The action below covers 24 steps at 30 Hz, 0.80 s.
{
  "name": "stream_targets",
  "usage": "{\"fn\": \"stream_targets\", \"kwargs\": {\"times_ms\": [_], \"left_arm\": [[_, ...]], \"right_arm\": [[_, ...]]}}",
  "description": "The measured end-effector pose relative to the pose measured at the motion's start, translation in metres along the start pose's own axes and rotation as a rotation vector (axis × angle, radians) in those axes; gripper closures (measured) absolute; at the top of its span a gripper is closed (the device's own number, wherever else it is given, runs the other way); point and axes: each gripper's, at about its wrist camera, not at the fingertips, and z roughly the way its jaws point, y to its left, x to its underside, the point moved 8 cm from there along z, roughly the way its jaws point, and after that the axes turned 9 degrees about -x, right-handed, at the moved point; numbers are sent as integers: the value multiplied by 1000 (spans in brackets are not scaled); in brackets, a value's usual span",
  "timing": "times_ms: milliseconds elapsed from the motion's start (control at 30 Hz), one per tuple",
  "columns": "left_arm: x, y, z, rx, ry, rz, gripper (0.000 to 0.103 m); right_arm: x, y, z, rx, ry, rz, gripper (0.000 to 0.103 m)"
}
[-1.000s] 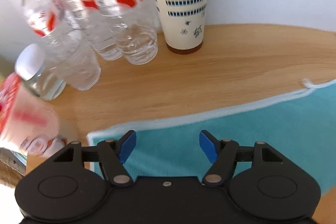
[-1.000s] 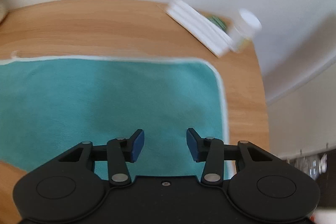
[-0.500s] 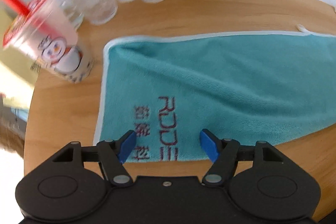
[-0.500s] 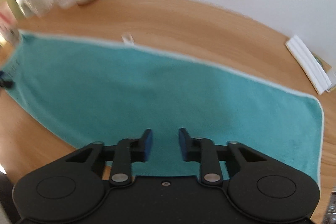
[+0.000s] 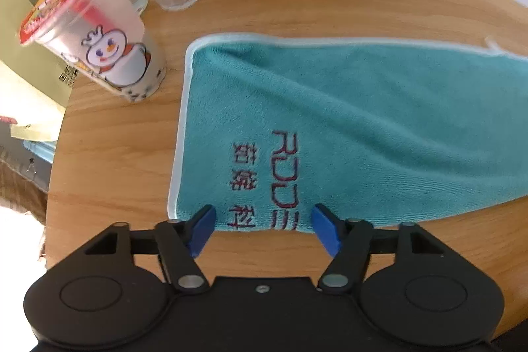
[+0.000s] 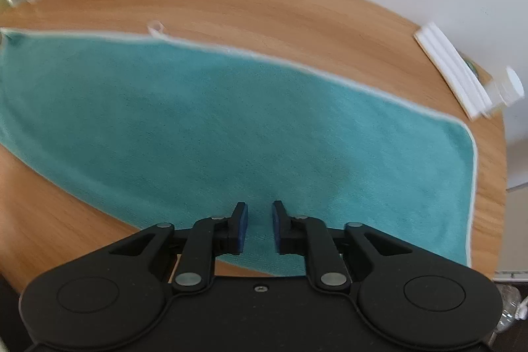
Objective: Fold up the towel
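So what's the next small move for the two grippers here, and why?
Probably lower both onto the near edge and close. The towel lies flat on the table, unfolded; the left gripper is open at its near corner, and the right gripper, narrowly open, holds nothing.

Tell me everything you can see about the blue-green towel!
The towel is teal and fuzzy-looking, with a thin white border and a little white loop on its far edge. Dark red letters and characters are stitched near one end. It lies spread out flat on the round wooden table, with a few soft wrinkles. The left gripper, open, sits at its near edge by the letters; the right gripper, narrowly open, is over its near edge too.
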Motion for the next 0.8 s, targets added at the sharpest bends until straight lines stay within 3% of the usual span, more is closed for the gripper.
{"fn": "stream_targets", "kwargs": {"times_ms": [33, 67, 167, 267, 367, 433, 533, 633, 667, 800], "left_arm": [[-4, 2, -3, 1, -23, -6, 38], [-7, 3, -3, -1, -38, -11, 38], [-18, 7, 4, -11, -50, -35, 38], [-24, 12, 14, -26, -48, -39, 38], [-22, 14, 21, -14, -37, -28, 38], [-21, 14, 21, -3, -38, -17, 38], [-21, 18, 22, 10, -25, 11, 36], [-22, 26, 26, 15, 5, 35, 29], [-22, 30, 28, 5, 2, 39, 22], [-21, 37, 31, 30, -4, 44, 21]], "right_arm": [[-18, 25, -7, -113, -52, -5, 84], [-29, 42, -6, -147, -72, -23, 84], [-60, 96, 13, -199, -113, -121, 84], [-79, 138, 54, -297, -74, -128, 85], [-88, 166, 67, -357, -100, -162, 85], [-91, 175, 76, -361, -97, -167, 85], [-93, 167, 86, -324, -111, -138, 103], [-96, 157, 84, -246, -120, -149, 103], [-96, 153, 82, -205, -124, -165, 103], [-92, 134, 72, -171, -130, -126, 103]]}}
